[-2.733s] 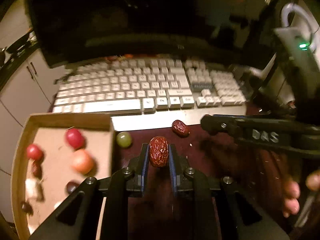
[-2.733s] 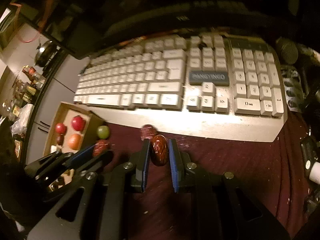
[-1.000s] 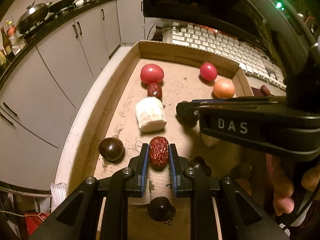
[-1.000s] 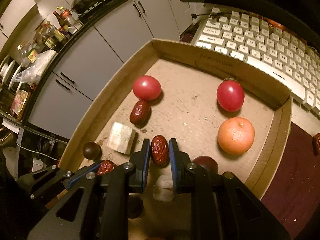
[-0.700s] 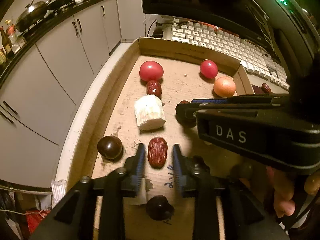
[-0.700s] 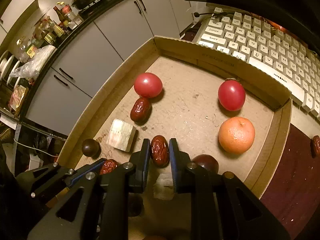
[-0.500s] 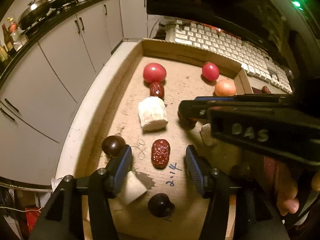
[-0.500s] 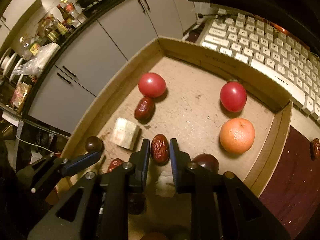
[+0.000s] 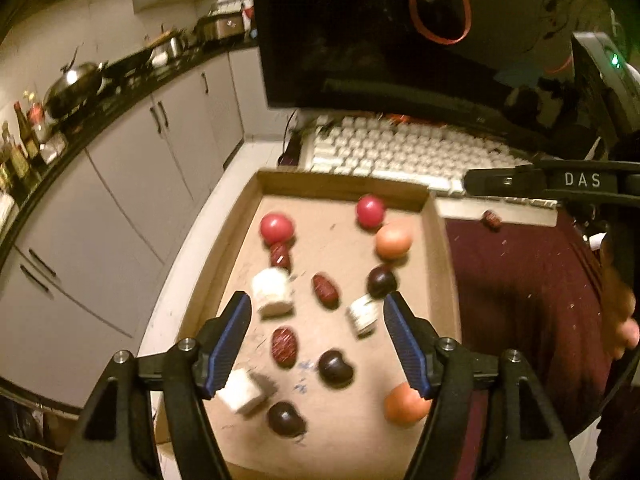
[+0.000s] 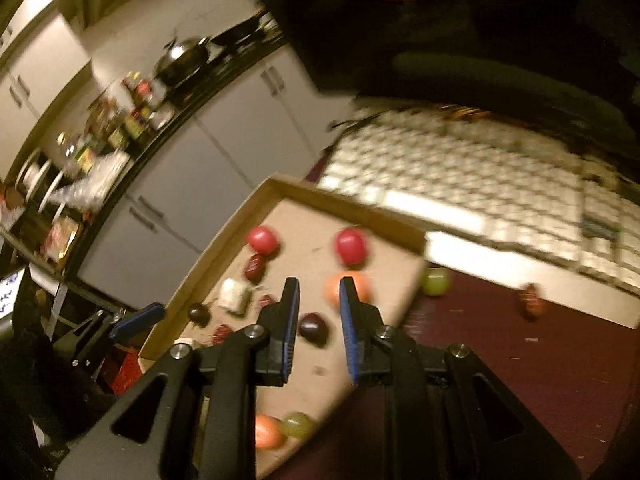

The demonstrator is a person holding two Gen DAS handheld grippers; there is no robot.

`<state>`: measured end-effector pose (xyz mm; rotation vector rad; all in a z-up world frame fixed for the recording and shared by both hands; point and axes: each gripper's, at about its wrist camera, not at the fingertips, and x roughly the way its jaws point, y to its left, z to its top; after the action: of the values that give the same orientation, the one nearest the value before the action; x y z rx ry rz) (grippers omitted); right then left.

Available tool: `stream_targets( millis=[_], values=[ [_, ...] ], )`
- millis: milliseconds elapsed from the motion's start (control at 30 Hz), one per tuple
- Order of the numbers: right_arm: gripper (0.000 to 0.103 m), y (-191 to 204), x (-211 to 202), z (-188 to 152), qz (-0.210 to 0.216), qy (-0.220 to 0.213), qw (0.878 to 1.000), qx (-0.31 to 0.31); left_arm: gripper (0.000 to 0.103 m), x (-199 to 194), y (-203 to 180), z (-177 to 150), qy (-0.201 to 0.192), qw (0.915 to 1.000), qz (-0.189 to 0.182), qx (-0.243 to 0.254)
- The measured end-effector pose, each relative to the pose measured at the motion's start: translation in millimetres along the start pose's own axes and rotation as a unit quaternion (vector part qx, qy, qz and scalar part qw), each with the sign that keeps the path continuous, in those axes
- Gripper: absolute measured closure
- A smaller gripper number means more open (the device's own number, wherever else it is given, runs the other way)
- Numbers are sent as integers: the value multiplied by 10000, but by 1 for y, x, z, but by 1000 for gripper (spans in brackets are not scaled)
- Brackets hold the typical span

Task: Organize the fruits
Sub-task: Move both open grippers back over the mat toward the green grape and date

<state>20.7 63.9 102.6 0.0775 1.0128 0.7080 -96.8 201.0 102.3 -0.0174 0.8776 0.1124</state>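
My left gripper hangs over the cardboard box. Its jaws are opening wide and press on nothing. A wrinkled red date lies loose on the box floor below them, and a second date lies farther in. My right gripper is shut to a narrow gap with nothing in it, above the box's right side. The box also holds two red tomatoes, an orange, dark plums and white chunks. Outside it lie a green grape and a date.
A white keyboard and a dark monitor stand behind the box. Maroon cloth covers the table to the right. A hand is at the right edge. Grey cabinets drop away on the left.
The left gripper opened, left its date on the box floor and rose. The right gripper's date is gone from its fingers; that gripper lifted and swung right, blurring its view.
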Motion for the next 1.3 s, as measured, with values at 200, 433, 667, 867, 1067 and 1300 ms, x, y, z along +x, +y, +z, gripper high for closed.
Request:
stream_targets(
  millis=[200,433,667,867,1067,1300],
  values=[
    [79,-55,-35,0,-371,-206,9984,384,26,-5,-40,16,-362,9986,-103,376],
    [71,-106,-28,-11,-733,15,9949,688,26,9,-82,14,-207,9959,-493,727],
    [71,-128,-6,-16,-658,315,9940,817,26,41,-115,4,379,9900,-1096,808],
    [71,-137,2,-13,-587,253,9936,935,26,74,-123,-1,691,9883,-1195,649],
    [71,-141,7,-12,-575,278,9939,895,26,85,-119,11,634,9889,-1219,559],
    [71,-147,10,-10,-586,263,9938,905,30,98,-110,25,504,9928,-980,476]
  ],
)
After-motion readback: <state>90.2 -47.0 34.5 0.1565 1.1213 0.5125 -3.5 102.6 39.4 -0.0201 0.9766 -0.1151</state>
